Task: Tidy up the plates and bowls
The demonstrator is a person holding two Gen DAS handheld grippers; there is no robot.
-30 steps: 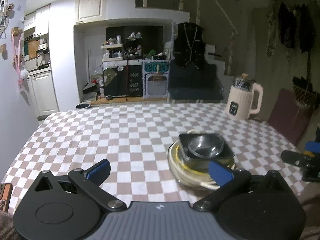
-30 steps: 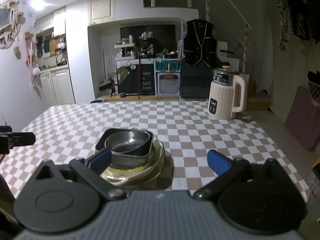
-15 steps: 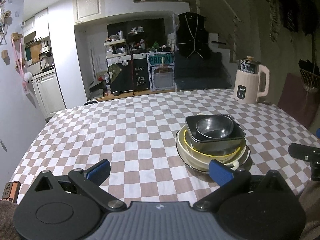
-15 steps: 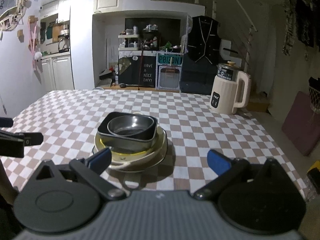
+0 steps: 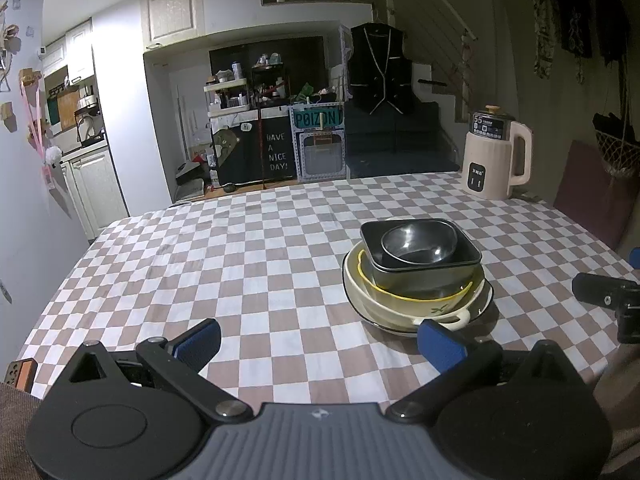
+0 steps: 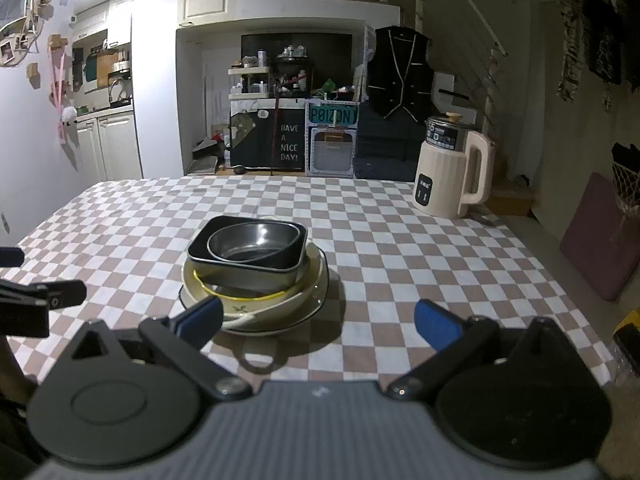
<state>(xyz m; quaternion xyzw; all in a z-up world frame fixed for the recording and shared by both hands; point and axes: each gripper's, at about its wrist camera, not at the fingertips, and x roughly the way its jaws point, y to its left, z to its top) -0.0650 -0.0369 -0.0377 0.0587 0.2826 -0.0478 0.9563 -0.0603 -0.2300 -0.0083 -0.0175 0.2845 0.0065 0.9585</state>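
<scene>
Dishes sit nested in one stack on the checkered tablecloth [image 5: 240, 264], toward the near right quadrant of the table in the left wrist view and left of centre in the right wrist view. Stack order, bottom up: dark-rimmed plate [image 6: 320, 280], cream bowl [image 5: 360, 296] with a handle at its near side, yellow-rimmed bowl [image 5: 424, 300], dark rectangular dish [image 5: 424, 272], steel bowl [image 5: 416, 240] nested in the dish. Left gripper [image 5: 318, 342]: blue-padded jaws spread wide, nothing between them, held low over the near table edge; its right pad overlaps the near rim of the stack in the picture, contact cannot be told. Right gripper [image 6: 318, 320]: jaws likewise released and empty, left pad overlapping the stack's near rim in the picture. Each gripper shows at the margin of the other's view, one on either side of the stack. Cream kettle [image 6: 452, 176] stands at the far right, close to the table edge, well apart from the stack. The cloth left of and beyond the stack carries no objects up to the far edge. A small orange and dark object [image 5: 18, 374] lies at the near left corner.
</scene>
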